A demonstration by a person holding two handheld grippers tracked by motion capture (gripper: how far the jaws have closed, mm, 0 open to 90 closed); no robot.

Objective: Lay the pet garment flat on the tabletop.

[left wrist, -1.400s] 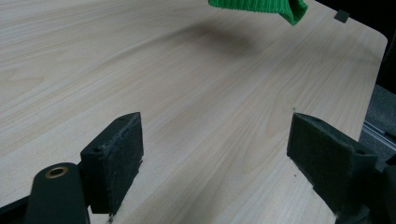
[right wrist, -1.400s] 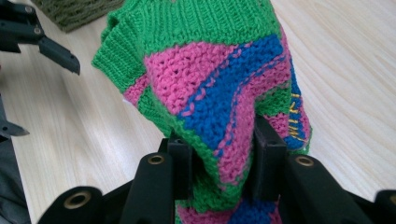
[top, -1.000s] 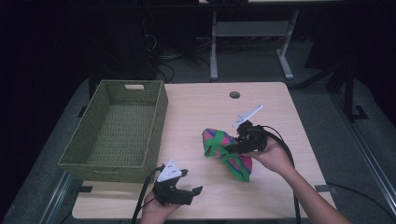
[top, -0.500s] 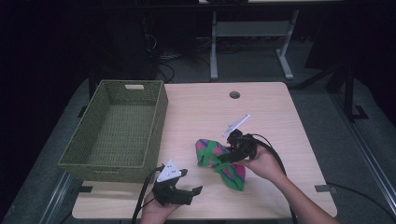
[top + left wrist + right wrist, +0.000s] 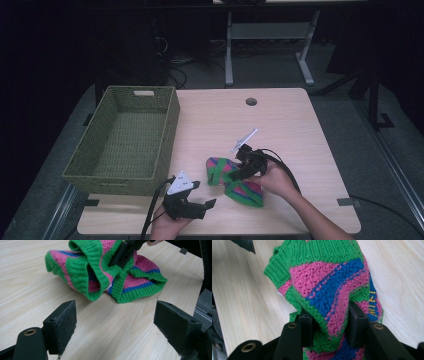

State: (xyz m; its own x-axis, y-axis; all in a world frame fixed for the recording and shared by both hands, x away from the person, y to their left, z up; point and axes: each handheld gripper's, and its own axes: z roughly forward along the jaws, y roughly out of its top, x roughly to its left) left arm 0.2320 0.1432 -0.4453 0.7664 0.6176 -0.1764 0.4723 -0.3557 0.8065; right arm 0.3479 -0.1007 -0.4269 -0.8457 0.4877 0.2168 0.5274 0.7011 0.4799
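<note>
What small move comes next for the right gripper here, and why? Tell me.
Probably finish opening the right gripper and back it off. The knitted garment already lies on the table, and the jaws, which have just been opening, still have a fold bunched between them. The left gripper waits open nearby.

knitwear (image 5: 235, 180) right of basket (image 5: 125, 145)
</note>
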